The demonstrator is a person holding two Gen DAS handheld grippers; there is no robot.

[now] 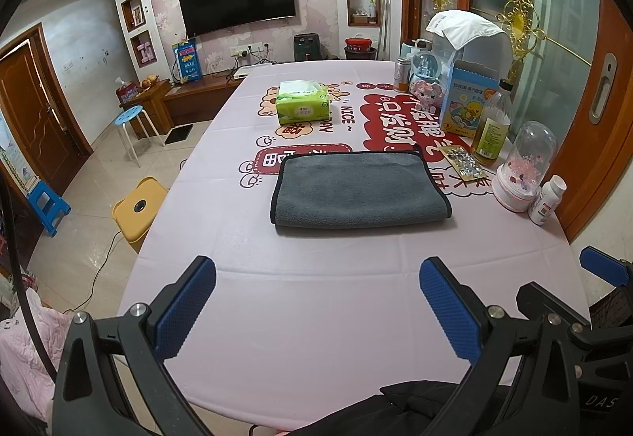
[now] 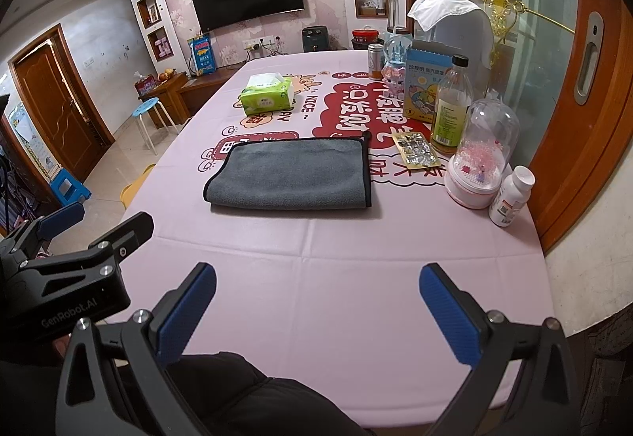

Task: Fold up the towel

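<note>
Laid across one pink-clothed table (image 1: 316,317): one grey towel (image 1: 358,188), already doubled, fold edge nearest, well ahead of both grippers. Left gripper (image 1: 316,301) and right gripper (image 2: 316,307) both spread wide, grasping nothing, hovering over bare cloth. Best done by pinching the two corners of one short edge evenly and carrying them across square. Beside it: one tissue pack (image 1: 302,107), one glass bottle (image 1: 492,123), one pill bottle (image 1: 548,198).
</note>
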